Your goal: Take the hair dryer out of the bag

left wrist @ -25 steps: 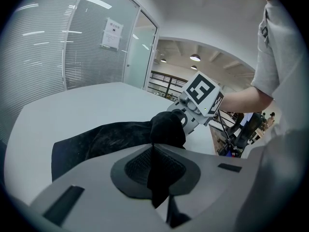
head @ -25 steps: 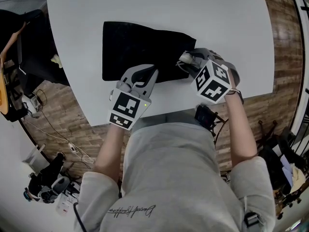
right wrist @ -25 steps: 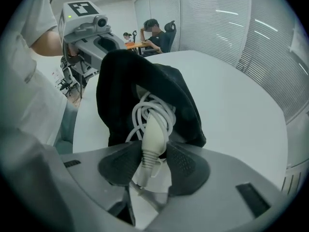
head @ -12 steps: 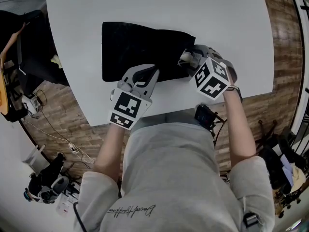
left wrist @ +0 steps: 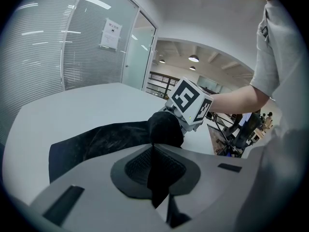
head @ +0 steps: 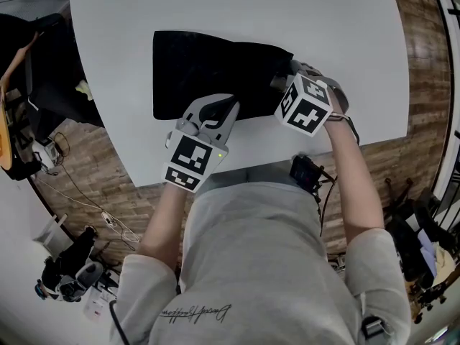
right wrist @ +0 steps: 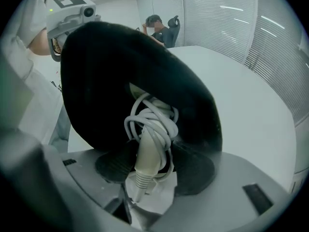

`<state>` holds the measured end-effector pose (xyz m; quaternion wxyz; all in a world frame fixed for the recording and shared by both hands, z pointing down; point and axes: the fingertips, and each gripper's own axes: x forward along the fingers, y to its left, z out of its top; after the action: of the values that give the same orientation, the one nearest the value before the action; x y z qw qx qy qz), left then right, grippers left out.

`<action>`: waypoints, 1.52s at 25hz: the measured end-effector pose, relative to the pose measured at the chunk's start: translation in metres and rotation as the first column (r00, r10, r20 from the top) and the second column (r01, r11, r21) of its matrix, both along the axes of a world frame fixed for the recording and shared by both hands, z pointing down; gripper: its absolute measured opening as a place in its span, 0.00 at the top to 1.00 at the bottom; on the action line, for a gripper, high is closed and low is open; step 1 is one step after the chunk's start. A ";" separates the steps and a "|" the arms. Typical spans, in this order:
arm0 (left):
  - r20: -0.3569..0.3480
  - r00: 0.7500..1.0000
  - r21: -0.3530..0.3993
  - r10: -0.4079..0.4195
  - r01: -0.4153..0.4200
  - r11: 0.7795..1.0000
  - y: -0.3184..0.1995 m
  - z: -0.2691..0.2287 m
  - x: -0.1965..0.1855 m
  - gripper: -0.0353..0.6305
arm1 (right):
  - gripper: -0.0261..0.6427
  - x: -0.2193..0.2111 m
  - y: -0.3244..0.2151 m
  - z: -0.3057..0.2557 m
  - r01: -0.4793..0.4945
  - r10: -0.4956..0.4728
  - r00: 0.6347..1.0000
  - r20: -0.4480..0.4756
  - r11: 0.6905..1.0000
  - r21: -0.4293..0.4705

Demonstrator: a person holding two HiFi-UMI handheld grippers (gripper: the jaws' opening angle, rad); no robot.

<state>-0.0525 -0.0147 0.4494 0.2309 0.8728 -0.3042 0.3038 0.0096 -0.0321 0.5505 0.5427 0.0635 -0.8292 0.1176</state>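
A black fabric bag (head: 208, 74) lies flat on the white table (head: 251, 13). My left gripper (head: 224, 108) is at the bag's near edge, shut on a fold of its fabric (left wrist: 159, 129). My right gripper (head: 284, 77) is at the bag's right end, at its mouth. Its jaws have just been opening. Between them stands the hair dryer's pale handle (right wrist: 147, 153), wrapped in its white cord (right wrist: 154, 117) and sticking out of the bag's dark opening (right wrist: 120, 66). The pads do not clamp it. The dryer's body is hidden inside the bag.
The table's near edge (head: 237, 167) runs just below both grippers, against the person's torso. Bare tabletop lies beyond and to the right of the bag. Cables and gear sit on the wooden floor (head: 72, 264) at the left. A seated person (right wrist: 161, 28) is far behind.
My right gripper has shifted up and left onto the bag's mouth, and its marker cube now covers the pale handle end seen earlier. The left gripper and the bag have kept still.
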 end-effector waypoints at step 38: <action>0.024 1.000 0.021 0.021 -0.021 1.000 -0.006 -0.002 -0.006 0.92 | 0.68 0.074 0.031 -0.047 -0.274 0.271 0.961 0.049 0.961 0.050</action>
<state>-0.0589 -0.0211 0.4469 0.2149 0.8748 -0.3009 0.3131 0.0833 -0.0008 0.5031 0.5018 0.1898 -0.8268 0.1691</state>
